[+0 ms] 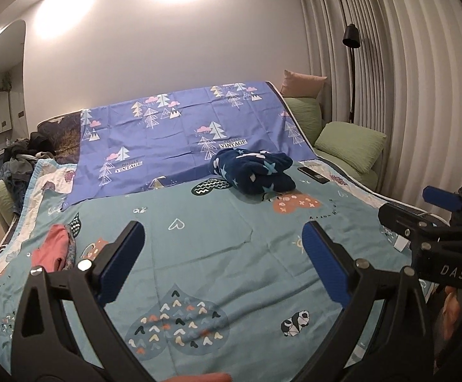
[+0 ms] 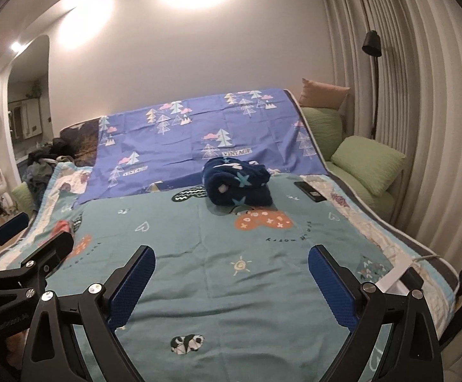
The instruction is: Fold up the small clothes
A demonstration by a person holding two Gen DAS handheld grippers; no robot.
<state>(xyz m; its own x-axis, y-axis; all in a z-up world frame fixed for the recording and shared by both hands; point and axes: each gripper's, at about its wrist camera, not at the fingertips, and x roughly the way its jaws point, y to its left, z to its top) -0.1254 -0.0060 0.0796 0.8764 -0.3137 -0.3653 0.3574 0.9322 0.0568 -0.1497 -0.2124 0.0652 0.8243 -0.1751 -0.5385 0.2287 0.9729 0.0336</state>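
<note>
Clothes pile (image 1: 20,159): lying at the far left end of the bed, dark and grey items heaped together.
Pink garment (image 1: 51,251): lying on the teal bedspread (image 1: 218,245) near the left edge, just left of the left tool.
Left tool (image 1: 224,248): hovering over the near part of the bedspread, fingers spread wide, gripping nothing.
Navy star garment (image 2: 237,184): sitting bundled at the far centre, where the teal bedspread is meeting the purple sheet (image 2: 192,130).
Right tool (image 2: 231,273): hovering over the bedspread, fingers spread wide, gripping nothing.
Black phone (image 2: 310,191): lying right of the bundle.
Green pillows (image 2: 371,162): resting far right beside the curtain (image 2: 422,95).
</note>
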